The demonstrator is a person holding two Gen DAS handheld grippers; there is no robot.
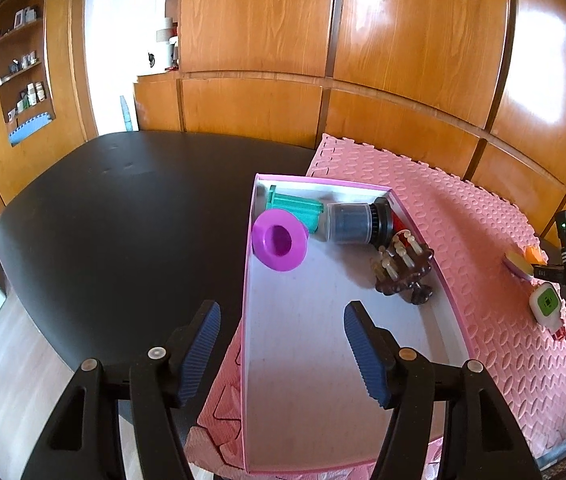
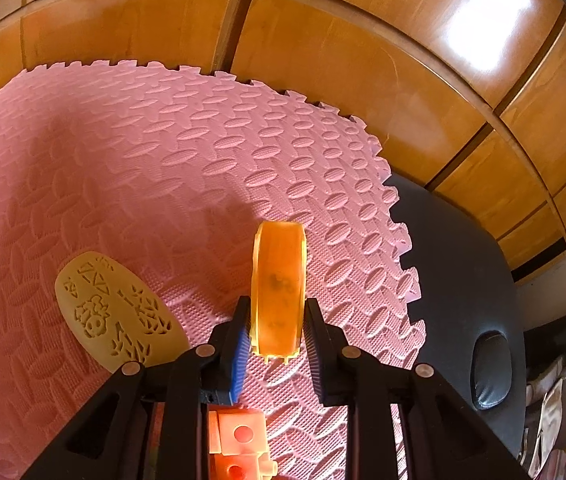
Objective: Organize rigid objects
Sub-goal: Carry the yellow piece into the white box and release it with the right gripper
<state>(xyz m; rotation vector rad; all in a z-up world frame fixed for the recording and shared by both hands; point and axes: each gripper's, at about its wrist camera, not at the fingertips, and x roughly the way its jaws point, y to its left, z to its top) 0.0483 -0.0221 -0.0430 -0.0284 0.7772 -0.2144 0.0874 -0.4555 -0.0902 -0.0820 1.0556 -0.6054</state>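
Wood-panelled cupboards back a dark table (image 1: 123, 200) partly covered by a pink foam mat (image 2: 163, 160), and on the mat sits a shallow pink box (image 1: 347, 360) already holding a purple ring (image 1: 279, 242), a green comb-like piece (image 1: 295, 208), a dark cylinder (image 1: 351, 224) and a brown wooden brush (image 1: 403, 272). The left gripper (image 1: 283, 352) hovers spread and empty over the box's near end. The right gripper (image 2: 277, 332) pinches an orange plastic roll (image 2: 279, 288) by its flat sides, near its lower end, so most of the roll sticks out beyond the pads. That short hold looks like the main risk: a quick swing toward the box could let the smooth plastic pivot or slip out, I judge. A yellow patterned oval (image 2: 111, 308) lies just beside the roll on the mat, and an orange block (image 2: 239, 440) sits right under the gripper, so a careless lift may knock either one. The box is light-looking and could slide on the foam if bumped while the roll goes in.
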